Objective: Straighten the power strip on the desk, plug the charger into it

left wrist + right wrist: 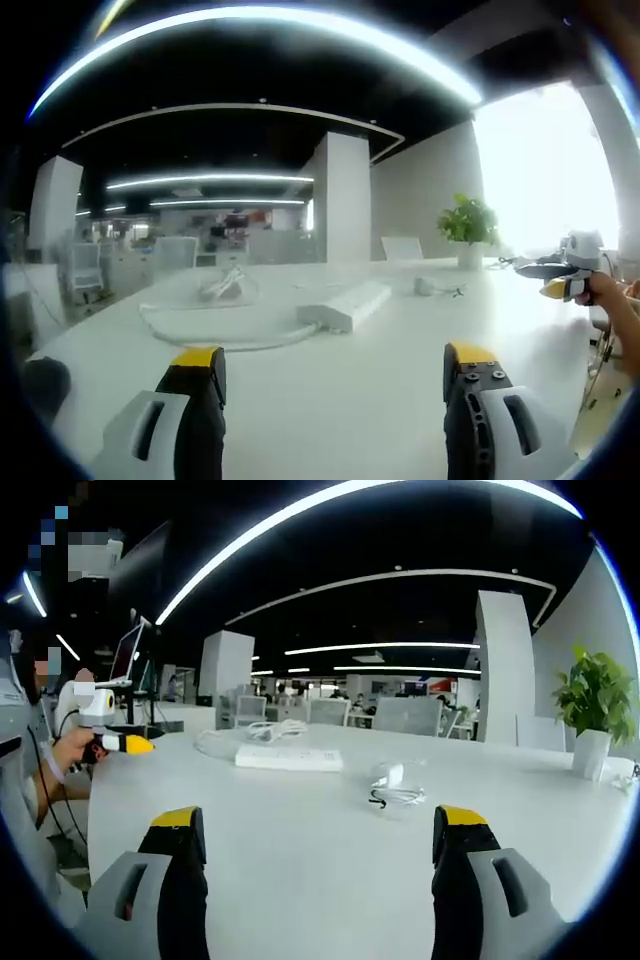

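Note:
A white power strip (345, 304) lies on the white desk, angled, with its white cable (215, 330) looping to the left; in the right gripper view the power strip (288, 757) sits mid-desk with the coiled cable (262, 732) behind it. A small white charger (425, 286) with a dark cord lies to the strip's right, and the same charger (388, 777) appears in the right gripper view. My left gripper (335, 368) is open, well short of the strip. My right gripper (318, 832) is open too, nothing between its jaws. Each gripper also appears held by a hand in the other view: right gripper (556, 273), left gripper (112, 738).
A potted green plant (468, 228) stands at the desk's far edge, the same plant (594, 705) at the right of the right gripper view. A monitor (128, 655) stands at the left. Office chairs and pillars fill the background.

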The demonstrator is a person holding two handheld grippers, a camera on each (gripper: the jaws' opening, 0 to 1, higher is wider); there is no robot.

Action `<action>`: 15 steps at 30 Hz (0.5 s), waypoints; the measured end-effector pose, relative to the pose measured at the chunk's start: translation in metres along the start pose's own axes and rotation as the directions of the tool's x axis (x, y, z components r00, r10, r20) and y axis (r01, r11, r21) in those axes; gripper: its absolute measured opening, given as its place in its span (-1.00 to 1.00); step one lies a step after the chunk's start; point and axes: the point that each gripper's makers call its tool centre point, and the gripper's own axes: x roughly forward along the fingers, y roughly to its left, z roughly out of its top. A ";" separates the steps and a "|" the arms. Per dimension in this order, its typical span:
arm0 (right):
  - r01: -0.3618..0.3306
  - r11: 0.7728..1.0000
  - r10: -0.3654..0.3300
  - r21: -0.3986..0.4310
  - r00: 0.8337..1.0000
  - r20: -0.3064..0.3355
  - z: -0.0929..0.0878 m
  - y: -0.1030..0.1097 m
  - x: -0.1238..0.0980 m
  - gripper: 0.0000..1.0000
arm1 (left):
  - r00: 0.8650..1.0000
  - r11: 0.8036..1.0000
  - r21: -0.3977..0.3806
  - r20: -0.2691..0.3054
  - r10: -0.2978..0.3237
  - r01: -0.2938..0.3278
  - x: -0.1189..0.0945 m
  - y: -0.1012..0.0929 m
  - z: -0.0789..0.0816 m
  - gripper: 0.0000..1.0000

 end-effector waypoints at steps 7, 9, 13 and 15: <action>-0.008 0.995 0.009 -0.096 1.000 0.011 0.024 -0.010 0.000 0.87 | 1.000 1.000 0.001 -0.003 -0.004 0.004 0.000 0.000 -0.001 0.85; -0.016 0.986 0.017 -0.167 1.000 0.002 0.036 -0.015 0.000 0.88 | 1.000 1.000 0.001 -0.003 -0.006 0.006 0.000 0.000 -0.001 0.85; -0.046 0.964 0.051 -0.261 0.999 0.011 0.061 -0.020 0.004 0.89 | 1.000 1.000 0.001 -0.004 -0.006 0.006 0.000 0.000 -0.002 0.85; -0.063 0.947 0.063 -0.315 0.998 -0.010 0.072 -0.023 0.006 0.91 | 1.000 1.000 0.002 -0.005 -0.008 0.008 0.001 -0.001 -0.002 0.85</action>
